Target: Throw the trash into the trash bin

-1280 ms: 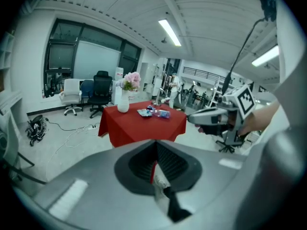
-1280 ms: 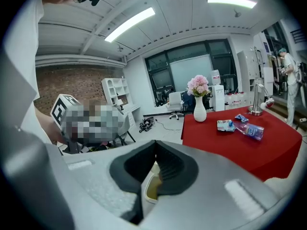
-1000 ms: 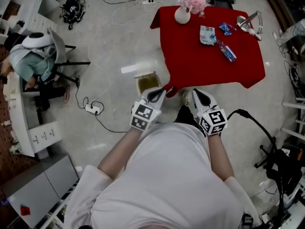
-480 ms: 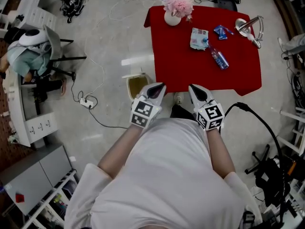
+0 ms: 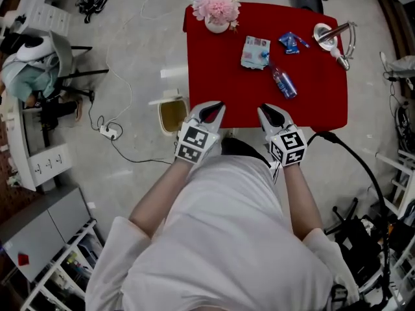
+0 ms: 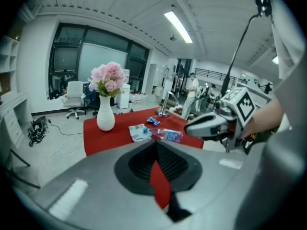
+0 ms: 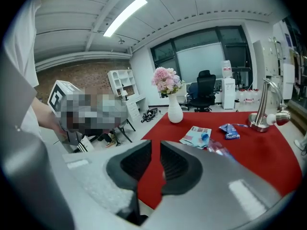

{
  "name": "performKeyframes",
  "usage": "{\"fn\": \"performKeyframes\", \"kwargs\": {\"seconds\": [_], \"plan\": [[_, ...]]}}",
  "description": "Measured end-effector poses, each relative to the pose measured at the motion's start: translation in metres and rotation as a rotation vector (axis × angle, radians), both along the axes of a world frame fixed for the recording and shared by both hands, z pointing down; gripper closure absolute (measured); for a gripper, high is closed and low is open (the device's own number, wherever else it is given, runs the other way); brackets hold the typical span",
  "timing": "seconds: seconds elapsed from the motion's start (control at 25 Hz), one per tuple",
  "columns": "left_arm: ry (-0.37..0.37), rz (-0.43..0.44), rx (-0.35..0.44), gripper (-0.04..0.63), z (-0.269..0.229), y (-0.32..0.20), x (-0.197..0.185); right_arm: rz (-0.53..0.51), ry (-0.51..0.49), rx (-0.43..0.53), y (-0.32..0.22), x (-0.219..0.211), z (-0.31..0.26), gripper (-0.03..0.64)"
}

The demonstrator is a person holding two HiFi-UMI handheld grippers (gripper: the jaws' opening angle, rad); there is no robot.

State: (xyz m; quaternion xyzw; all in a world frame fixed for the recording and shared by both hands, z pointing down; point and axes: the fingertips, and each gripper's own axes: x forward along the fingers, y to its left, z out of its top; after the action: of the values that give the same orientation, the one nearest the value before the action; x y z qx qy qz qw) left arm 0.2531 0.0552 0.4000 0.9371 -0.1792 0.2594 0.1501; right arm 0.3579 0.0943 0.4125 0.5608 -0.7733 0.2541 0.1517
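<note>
The red table (image 5: 233, 89) is the big thing here, and all the trash is still lying on top of it, which I'd guess is why both grippers are held low at its near edge, pointing in at the pile. The trash bin (image 5: 172, 114) sits on the floor just beside the table's left side with its lid up, so it'd be a short carry. A vase of pink flowers (image 5: 216, 5) stands at the far left corner, clear of the trash. The left gripper (image 5: 213, 111) has its jaw tips together with nothing in them. The right gripper (image 5: 270, 113) has just been opening its jaws to a narrow, empty slit, probably getting ready for the plastic bottle (image 5: 283, 83). The bottle's cap end rests against a pale packet (image 5: 253, 49), and a small blue wrapper (image 5: 290, 41) lies near both.
</note>
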Motion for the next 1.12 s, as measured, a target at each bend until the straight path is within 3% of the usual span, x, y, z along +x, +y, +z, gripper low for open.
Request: {"fn": "performKeyframes", "kwargs": {"seconds": [0.6,0.88,1.12], "plan": [[-0.045,0.007,-0.044,0.591,0.042,-0.013,0.085,0.057,0.088,-0.123,-0.023,0.127,0.064,0.502],[-0.063,0.027,-0.074,0.591,0.064,-0.018,0.113,0.07,0.113,-0.197,-0.03,0.152,0.097,0.464],[-0.077,0.036,-0.087,0.591,0.074,-0.022,0.128,0.082,0.15,-0.266,-0.033,0.166,0.125,0.376]]}}
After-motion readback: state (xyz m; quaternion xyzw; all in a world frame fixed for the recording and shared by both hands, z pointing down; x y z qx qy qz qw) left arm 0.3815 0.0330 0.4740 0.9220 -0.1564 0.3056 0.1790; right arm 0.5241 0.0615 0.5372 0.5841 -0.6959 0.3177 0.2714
